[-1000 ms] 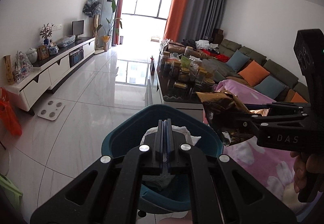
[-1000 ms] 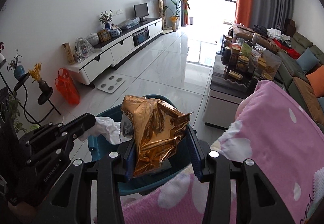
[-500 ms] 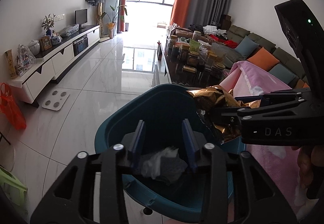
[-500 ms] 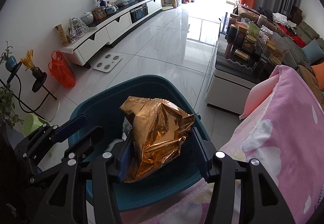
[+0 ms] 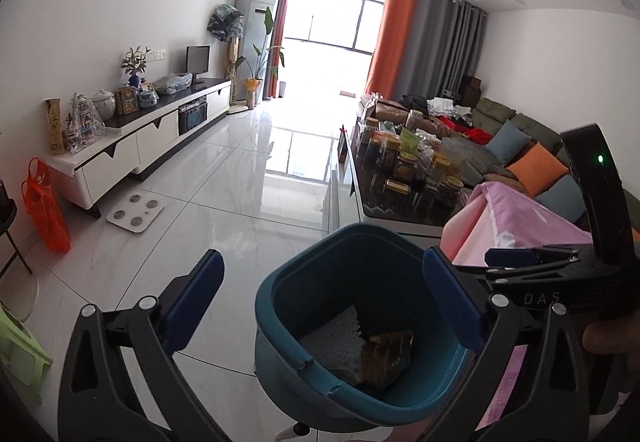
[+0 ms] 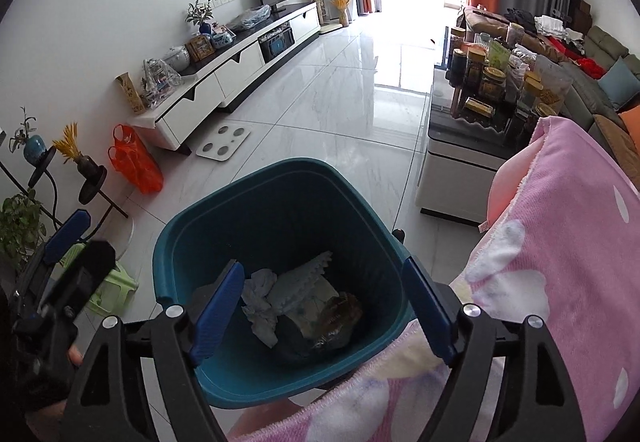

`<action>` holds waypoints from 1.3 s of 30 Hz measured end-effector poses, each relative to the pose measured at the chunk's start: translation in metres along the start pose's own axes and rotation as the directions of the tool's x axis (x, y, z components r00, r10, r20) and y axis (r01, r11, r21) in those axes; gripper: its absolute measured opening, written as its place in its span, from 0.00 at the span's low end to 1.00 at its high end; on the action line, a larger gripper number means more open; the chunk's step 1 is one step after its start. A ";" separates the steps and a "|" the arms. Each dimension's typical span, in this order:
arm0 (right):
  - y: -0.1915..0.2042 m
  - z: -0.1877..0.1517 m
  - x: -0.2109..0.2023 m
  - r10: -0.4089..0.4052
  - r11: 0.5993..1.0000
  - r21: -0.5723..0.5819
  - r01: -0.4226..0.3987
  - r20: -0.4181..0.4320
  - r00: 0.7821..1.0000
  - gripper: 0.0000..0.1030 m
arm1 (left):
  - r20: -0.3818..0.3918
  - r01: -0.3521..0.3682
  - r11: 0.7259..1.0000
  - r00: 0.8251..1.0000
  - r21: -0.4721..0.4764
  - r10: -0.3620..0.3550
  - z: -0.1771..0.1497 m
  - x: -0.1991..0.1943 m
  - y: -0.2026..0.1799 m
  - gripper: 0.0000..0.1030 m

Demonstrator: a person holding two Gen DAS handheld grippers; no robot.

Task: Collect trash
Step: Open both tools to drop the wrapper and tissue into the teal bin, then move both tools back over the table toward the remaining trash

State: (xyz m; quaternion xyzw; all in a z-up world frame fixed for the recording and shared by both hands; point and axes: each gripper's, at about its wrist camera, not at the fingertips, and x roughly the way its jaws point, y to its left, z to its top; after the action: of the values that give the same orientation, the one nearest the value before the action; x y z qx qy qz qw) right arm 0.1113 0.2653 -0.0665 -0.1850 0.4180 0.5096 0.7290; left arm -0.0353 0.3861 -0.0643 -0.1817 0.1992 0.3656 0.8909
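Note:
A teal trash bin point(image 5: 280, 306) point(image 6: 192, 226) stands on the white floor beside a surface covered by a pink blanket point(image 6: 568, 242). Inside it lie a gold foil bag point(image 5: 388, 358) point(image 6: 340, 312), crumpled white tissue point(image 6: 260, 302) and a white textured sheet point(image 6: 308, 282). My left gripper point(image 5: 324, 306) is open wide and empty above the bin's near rim. My right gripper point(image 6: 324, 310) is open and empty over the bin; it also shows in the left wrist view point(image 5: 520, 262) at the right.
A dark coffee table with several jars point(image 5: 404, 170) stands beyond the bin, a sofa with cushions point(image 5: 532, 158) to its right. A white TV cabinet point(image 5: 140, 146), a scale point(image 5: 136, 208) and an orange bag point(image 5: 44, 214) line the left wall. A green stool point(image 6: 108, 286) is near the bin.
My right gripper opened and the gold foil bag fell into the bin. My left gripper went from shut to wide open, and the tissue it held now lies in the bin.

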 end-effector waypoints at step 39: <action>-0.101 -0.191 -0.237 -0.384 0.896 0.368 0.248 0.362 0.849 0.93 | 0.013 0.448 0.833 0.878 0.323 -0.478 -0.045 -0.182 -0.224 0.94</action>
State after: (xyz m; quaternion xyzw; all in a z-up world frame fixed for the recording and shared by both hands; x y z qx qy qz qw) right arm 0.0907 -0.0487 -0.0048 -0.0204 0.2860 0.3376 0.8966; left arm -0.0018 0.1101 0.0261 -0.0648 0.1623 0.1111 0.9783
